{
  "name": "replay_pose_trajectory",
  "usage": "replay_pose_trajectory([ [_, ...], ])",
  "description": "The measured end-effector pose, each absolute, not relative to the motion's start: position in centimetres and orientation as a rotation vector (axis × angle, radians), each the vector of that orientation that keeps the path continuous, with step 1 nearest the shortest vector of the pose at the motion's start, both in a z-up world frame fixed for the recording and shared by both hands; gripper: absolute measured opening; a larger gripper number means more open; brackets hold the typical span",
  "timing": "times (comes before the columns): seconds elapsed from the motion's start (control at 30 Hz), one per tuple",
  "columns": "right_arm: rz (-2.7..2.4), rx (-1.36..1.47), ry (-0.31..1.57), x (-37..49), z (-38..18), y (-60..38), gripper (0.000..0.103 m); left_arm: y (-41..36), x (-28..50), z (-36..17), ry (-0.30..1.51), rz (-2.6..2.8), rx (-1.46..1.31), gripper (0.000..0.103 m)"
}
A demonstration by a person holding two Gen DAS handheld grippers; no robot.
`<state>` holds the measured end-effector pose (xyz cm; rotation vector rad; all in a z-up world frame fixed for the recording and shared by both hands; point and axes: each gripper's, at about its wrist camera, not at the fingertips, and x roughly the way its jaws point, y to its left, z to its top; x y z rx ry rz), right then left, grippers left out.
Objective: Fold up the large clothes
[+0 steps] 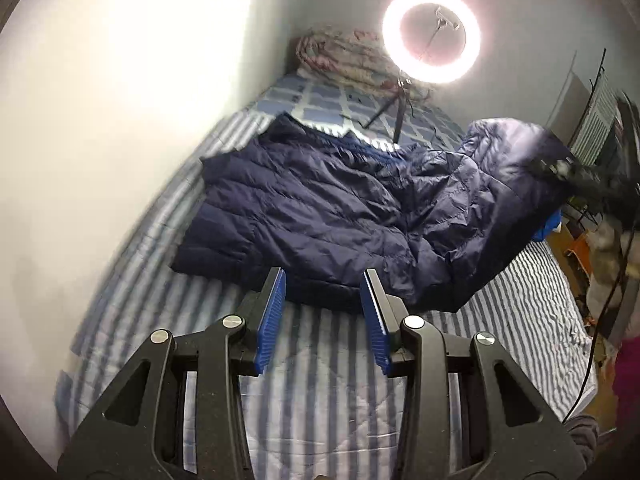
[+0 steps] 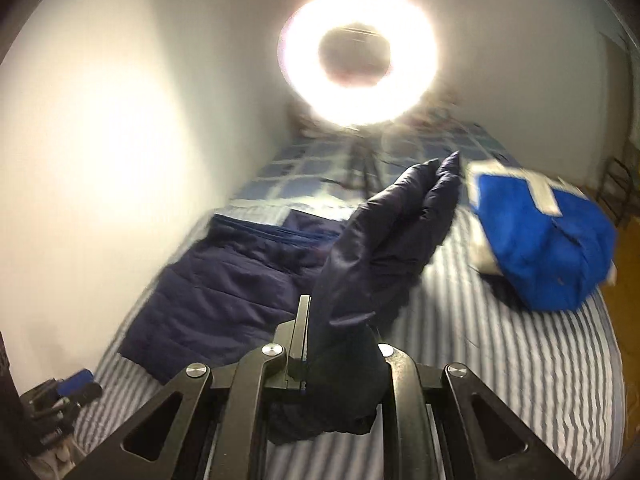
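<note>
We are holding the right tongs (image 2: 340, 344) clamped on a bunched fold of the navy puffer jacket (image 2: 224, 280); the fabric is filling the gap between the jaws and rising from them toward one o'clock as a lifted sleeve or side panel (image 2: 400, 220). We are keeping the left tongs (image 1: 324, 312) parted with nothing between the blue pads (image 1: 272, 316); they are hovering over the striped bed (image 1: 320, 380), just short of the jacket's near hem.

From the left tongs the jacket (image 1: 320, 200) is lying at twelve o'clock, its body spread flat on the bed with the long axis running roughly from ten o'clock to four o'clock in the left wrist view. Its right-hand part is lifting off the bed toward two o'clock, where the blurred right tongs (image 1: 568, 168) are gripping it.

We judge that the coming move is turning on this: the raised part is sitting at the three o'clock side of the flat body, so it is needing to travel across toward nine o'clock to lie over the body. The right hand is already having the cloth; the left is nearer the hem and free to pin or straighten it.

Farther out, a blue bag or bundle (image 2: 540, 240) is resting on the bed at two o'clock in the right wrist view, and a ring light (image 1: 432, 34) is glaring at the far end.
</note>
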<state>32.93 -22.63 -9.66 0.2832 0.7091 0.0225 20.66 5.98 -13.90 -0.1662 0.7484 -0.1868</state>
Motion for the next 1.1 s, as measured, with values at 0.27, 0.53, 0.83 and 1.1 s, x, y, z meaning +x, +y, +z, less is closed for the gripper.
replay_pose_trajectory([
  [0.27,0.204,0.165,0.691,38.8,-8.2,-11.5,0.011,10.8,18.2,-12.1,0.692,-0.123,-0.231,0.039],
  [0.53,0.39,0.088,0.78,45.0,-13.2,1.3,0.011,14.4,16.4,-11.9,0.686,-0.055,-0.263,0.039],
  [0.83,0.498,0.048,0.926,48.1,-21.1,9.9,0.011,15.1,17.0,-11.5,0.635,0.008,-0.206,0.039],
  [1.1,0.705,0.211,0.858,45.3,-18.3,4.0,0.037,15.4,18.2,-11.4,0.617,0.03,-0.222,0.039],
])
